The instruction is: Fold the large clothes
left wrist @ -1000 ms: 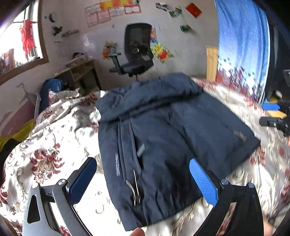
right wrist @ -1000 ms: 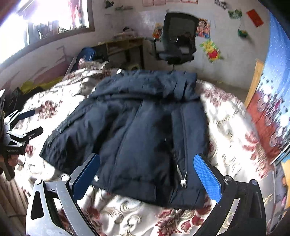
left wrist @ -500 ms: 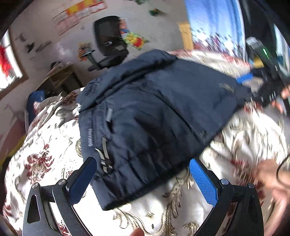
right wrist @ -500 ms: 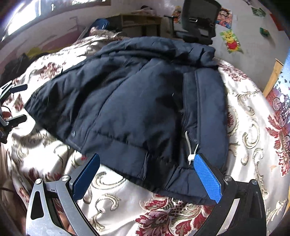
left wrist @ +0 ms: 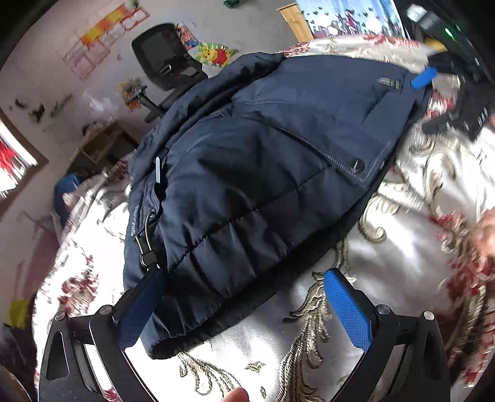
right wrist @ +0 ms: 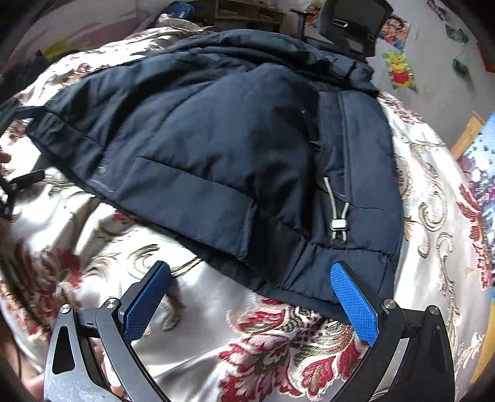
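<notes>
A dark navy padded jacket (left wrist: 247,173) lies spread flat on a bed, hood end toward the far wall. My left gripper (left wrist: 244,312) is open, hovering low over the jacket's near hem corner, its left finger over the fabric and nothing held. In the right wrist view the same jacket (right wrist: 216,145) fills the middle. My right gripper (right wrist: 250,300) is open at the opposite hem corner, right finger just below the drawcord toggle (right wrist: 337,224). The other gripper's blue fingertip (left wrist: 423,78) shows at the jacket's far right edge.
The bed carries a cream satin cover with red flowers (right wrist: 278,349). A black office chair (left wrist: 164,55) and a wooden shelf (left wrist: 102,145) stand by the far wall. A blue patterned cloth (left wrist: 346,15) hangs at the right. A hand (left wrist: 485,232) is at the right edge.
Both grippers have dropped lower and closer to the jacket's hem; the left view has swung to the right. Both stay open and the jacket lies as before.
</notes>
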Action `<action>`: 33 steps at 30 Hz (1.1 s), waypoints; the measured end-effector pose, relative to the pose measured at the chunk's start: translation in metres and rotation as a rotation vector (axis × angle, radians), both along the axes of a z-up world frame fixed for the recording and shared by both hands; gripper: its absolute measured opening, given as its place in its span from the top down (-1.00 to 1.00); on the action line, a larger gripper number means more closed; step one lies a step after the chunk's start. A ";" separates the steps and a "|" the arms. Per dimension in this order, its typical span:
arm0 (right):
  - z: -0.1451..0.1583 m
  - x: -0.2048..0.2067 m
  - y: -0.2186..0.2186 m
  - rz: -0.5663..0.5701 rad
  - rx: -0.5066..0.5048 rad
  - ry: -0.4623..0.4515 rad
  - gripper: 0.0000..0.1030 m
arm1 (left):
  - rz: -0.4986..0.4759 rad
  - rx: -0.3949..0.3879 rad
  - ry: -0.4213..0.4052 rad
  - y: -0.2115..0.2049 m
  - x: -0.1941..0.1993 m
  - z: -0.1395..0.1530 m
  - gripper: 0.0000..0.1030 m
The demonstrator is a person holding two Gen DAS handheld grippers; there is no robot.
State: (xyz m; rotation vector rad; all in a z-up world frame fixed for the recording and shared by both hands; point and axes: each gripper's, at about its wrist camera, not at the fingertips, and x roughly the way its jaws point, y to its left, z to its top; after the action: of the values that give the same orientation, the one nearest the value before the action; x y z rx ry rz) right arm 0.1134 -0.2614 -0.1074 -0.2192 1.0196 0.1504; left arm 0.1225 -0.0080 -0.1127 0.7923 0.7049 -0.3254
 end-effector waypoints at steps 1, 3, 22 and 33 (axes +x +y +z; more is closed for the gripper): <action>-0.002 0.001 0.002 -0.008 -0.018 -0.004 -0.97 | -0.003 0.024 -0.020 -0.002 -0.003 -0.004 -1.00; -0.003 0.002 0.004 -0.009 -0.033 -0.016 -0.97 | -0.003 0.035 -0.032 -0.002 -0.004 -0.006 -1.00; -0.007 0.003 0.010 -0.082 -0.106 -0.081 -0.97 | -0.013 0.082 -0.095 -0.002 -0.005 -0.012 -1.00; -0.009 -0.001 0.014 -0.073 -0.120 -0.091 -0.97 | -0.022 0.156 -0.218 -0.004 -0.011 -0.017 -0.71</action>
State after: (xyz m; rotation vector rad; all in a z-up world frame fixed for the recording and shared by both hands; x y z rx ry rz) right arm 0.1125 -0.2479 -0.1169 -0.2949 0.9452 0.0126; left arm 0.1111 -0.0122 -0.1295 0.9684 0.5215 -0.2015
